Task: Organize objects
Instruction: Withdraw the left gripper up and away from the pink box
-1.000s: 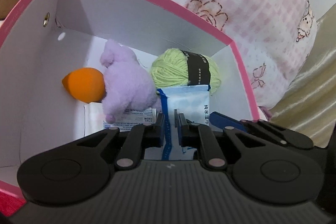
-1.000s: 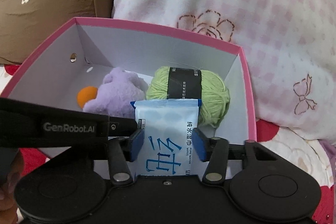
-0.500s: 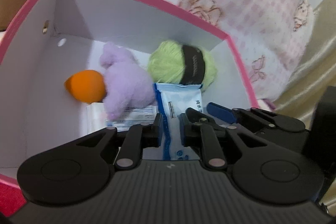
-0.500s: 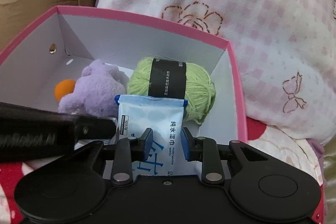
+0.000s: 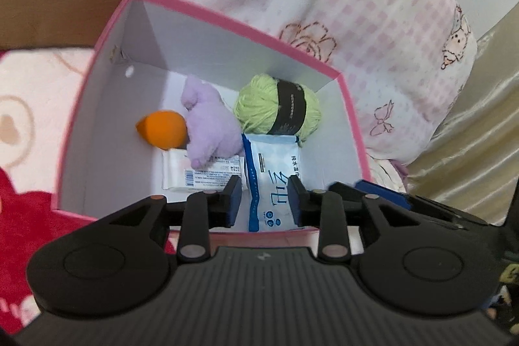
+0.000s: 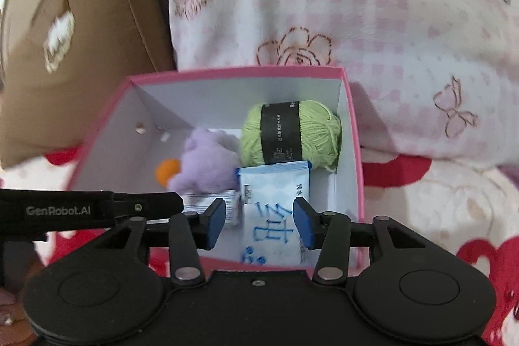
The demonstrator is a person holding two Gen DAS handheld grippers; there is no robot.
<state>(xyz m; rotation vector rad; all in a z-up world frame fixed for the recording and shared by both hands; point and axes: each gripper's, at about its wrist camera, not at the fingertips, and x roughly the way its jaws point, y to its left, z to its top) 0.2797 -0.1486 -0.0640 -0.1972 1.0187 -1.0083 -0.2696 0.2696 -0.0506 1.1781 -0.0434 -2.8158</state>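
Blue-printed wipes packet [image 5: 274,180] lay released in my pink box [image 5: 227,18] (both grippers [image 5: 264,200] [image 6: 259,221] opening, empty): placement done.

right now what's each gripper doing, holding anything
left gripper: jaws opening, holding nothing; wipes pack lies in the box beyond.
right gripper: jaws opening, pads clear of the pack, holding nothing.
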